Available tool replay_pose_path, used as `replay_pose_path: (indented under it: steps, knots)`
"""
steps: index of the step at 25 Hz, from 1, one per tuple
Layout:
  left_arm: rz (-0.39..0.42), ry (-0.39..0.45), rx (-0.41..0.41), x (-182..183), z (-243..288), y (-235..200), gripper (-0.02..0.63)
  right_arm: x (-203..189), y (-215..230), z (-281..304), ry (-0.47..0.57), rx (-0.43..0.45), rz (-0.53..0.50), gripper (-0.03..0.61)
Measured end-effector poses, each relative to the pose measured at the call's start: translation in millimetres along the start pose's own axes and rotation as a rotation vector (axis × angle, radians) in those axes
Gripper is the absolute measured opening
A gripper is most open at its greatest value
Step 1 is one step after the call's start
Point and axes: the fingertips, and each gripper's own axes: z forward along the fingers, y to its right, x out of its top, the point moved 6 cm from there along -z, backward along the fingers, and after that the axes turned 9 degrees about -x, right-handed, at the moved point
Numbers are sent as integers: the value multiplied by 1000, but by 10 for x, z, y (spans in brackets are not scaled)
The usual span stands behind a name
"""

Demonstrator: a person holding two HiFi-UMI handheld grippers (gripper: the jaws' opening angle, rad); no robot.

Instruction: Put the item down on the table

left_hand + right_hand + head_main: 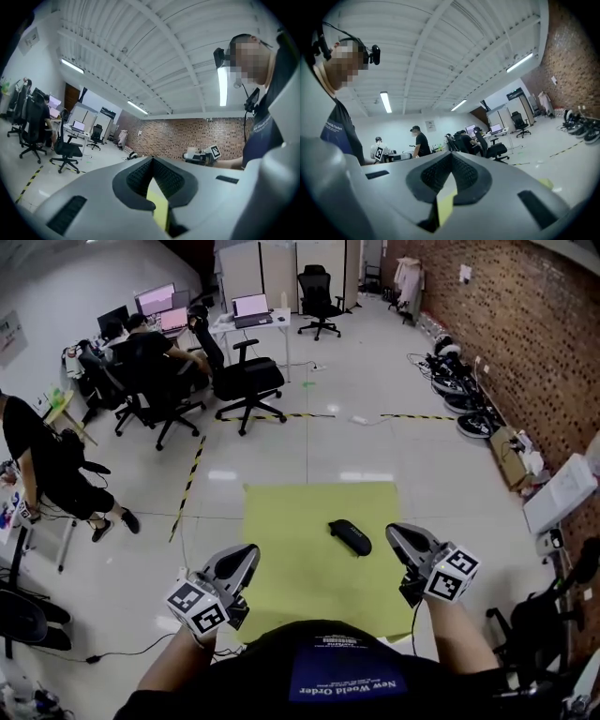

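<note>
A black oblong case (350, 536) lies flat on the yellow-green table (291, 512), a little right of its middle. Nothing touches it. My right gripper (397, 533) hovers just right of the case, over the table's right edge, with its jaws closed tip to tip and nothing between them. My left gripper (247, 555) is near the table's front left corner, well clear of the case, jaws also closed and empty. In the left gripper view the left gripper (151, 159) points up and outward, and in the right gripper view so does the right gripper (451, 154); only a yellow sliver of table shows below the pads.
Black office chairs (246, 381) and desks with monitors (156, 298) stand at the back left, with seated people. A person (42, 465) sits at the far left. Black-yellow floor tape (187, 486) runs behind the table. A brick wall (525, 324) and a white box (561, 493) are on the right.
</note>
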Motion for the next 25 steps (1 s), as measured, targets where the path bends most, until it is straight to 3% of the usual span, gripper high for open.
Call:
replay_pose_path:
  steps: [5, 25]
  knots:
    - [21, -17, -17, -51, 22, 66, 2, -172, 2, -19, -42, -13, -2, -12]
    - [3, -8, 17, -39, -16, 78, 3, -130, -2, 94, -69, 6, -75, -14]
